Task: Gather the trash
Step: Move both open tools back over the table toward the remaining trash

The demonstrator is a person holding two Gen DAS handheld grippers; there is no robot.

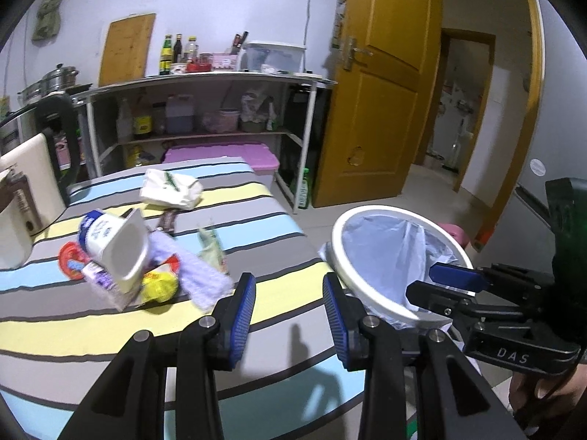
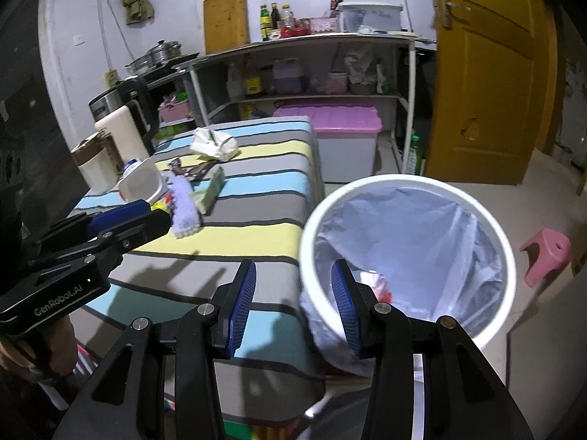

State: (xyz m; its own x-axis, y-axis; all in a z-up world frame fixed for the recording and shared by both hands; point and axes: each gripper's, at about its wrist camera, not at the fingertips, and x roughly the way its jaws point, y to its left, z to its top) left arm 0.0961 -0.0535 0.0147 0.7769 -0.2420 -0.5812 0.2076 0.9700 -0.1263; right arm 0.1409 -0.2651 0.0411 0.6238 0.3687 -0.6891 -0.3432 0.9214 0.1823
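With my left gripper (image 1: 289, 310) and right gripper (image 2: 293, 306) both parted and empty, I'd pinch the white, blue-printed plastic cup (image 1: 117, 245), probably light and crushable, by 1 rim wall.

On the black body of the right gripper (image 1: 445, 280), at about four o'clock in the left wrist view, pale capitals read "DAS". In the right wrist view, the black body of the left gripper (image 2: 146, 212) carries "GenRobot.AI" in pale letters at about eight o'clock. The white yoghurt cup (image 1: 113, 245) lying on the striped worktop (image 1: 279, 234), at nine o'clock in the left wrist view, has blue print on its side, but it is too blurred to read. The bottle labels on the shelf are likewise too small to make out.
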